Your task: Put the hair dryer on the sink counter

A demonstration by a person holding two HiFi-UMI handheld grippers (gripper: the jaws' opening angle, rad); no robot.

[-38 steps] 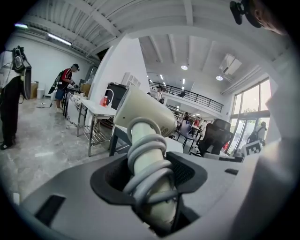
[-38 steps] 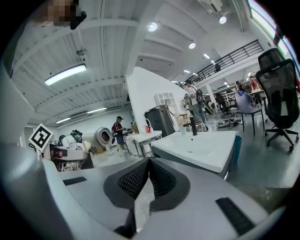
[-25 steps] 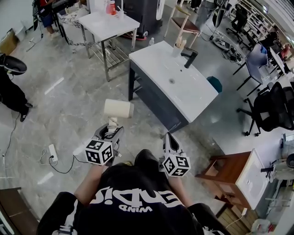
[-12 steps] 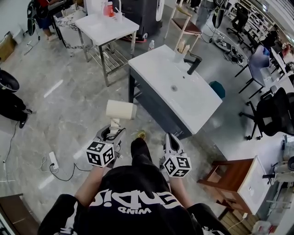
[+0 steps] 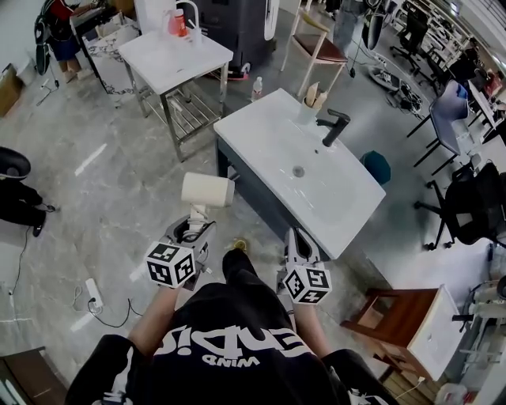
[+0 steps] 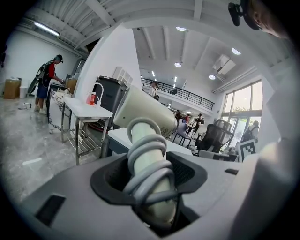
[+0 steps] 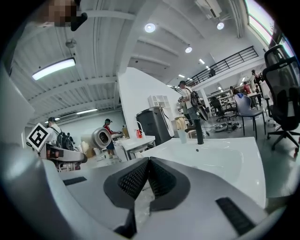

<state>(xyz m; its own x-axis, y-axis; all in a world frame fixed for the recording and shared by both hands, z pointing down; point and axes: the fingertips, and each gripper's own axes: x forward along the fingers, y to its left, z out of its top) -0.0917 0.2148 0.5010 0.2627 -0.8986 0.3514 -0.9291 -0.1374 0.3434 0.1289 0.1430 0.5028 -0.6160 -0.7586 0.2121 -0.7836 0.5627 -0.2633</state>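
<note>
Closest to the camera, at the bottom of the head view, the person's black shirt (image 5: 229, 348) filled the frame, with both grippers held out ahead of it. The left gripper (image 5: 192, 229) was clamped on the handle of the cream hair dryer (image 5: 207, 190), and a grey cord (image 6: 147, 157) was wound round that handle. The dryer's barrel stood above the jaws, over the grey floor (image 5: 118, 182) and short of the sink counter (image 5: 261, 130). The right gripper (image 5: 294, 239) had its jaws pressed together with nothing between them, near the counter's front edge. Farther on, a black faucet (image 5: 336, 124) and a cup (image 5: 307, 112) stood behind the basin. Beyond stood a white table (image 5: 170, 55) bearing a red bottle (image 5: 175, 24).
</note>
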